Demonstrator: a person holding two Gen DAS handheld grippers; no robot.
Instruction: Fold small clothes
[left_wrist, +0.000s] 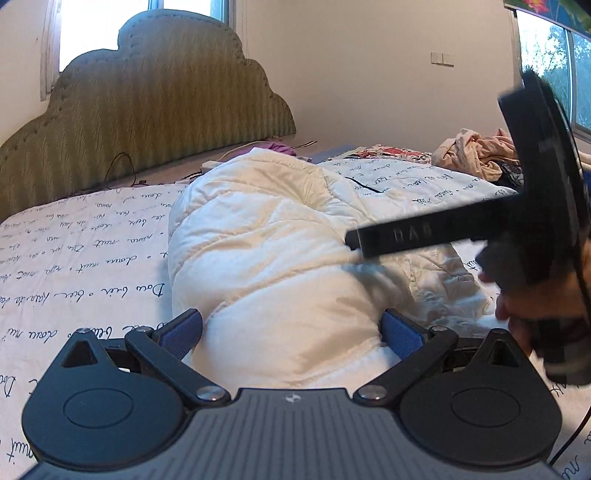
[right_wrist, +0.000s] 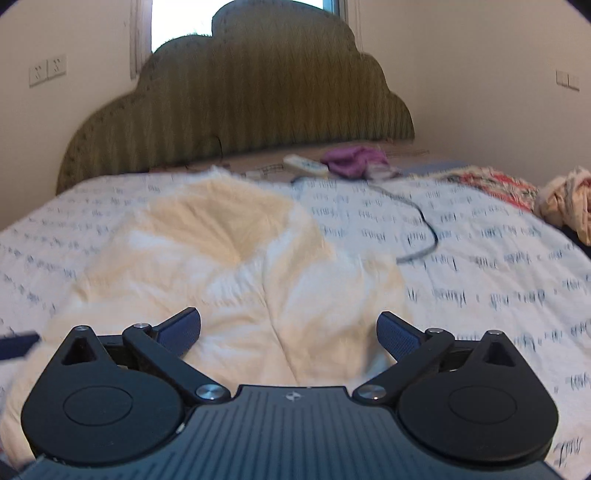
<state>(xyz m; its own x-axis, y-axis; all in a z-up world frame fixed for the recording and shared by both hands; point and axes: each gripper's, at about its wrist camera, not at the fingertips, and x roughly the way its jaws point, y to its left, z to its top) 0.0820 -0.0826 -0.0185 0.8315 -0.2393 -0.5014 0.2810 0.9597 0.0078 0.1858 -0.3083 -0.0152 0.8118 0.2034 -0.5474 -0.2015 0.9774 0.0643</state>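
The bedsheet (left_wrist: 92, 258) at left of the left wrist view carries cursive script, seen upside down and not legible. The dark bar (left_wrist: 424, 232) at right bears embossed letters, unclear.

Cream-white garment (right_wrist: 236, 280); script-printed white bedsheet (left_wrist: 85, 258); olive headboard (right_wrist: 240, 107)

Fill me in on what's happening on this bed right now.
A person is working with two handheld grippers over a puffy cream-white quilted garment lying bunched on the script-printed bedsheet. The left gripper and the right gripper both stand open above it, with nothing pinched between their blue pads. A pile of pinkish crumpled clothes waits at the far side of the bed, and a purple cloth lies near the green headboard.
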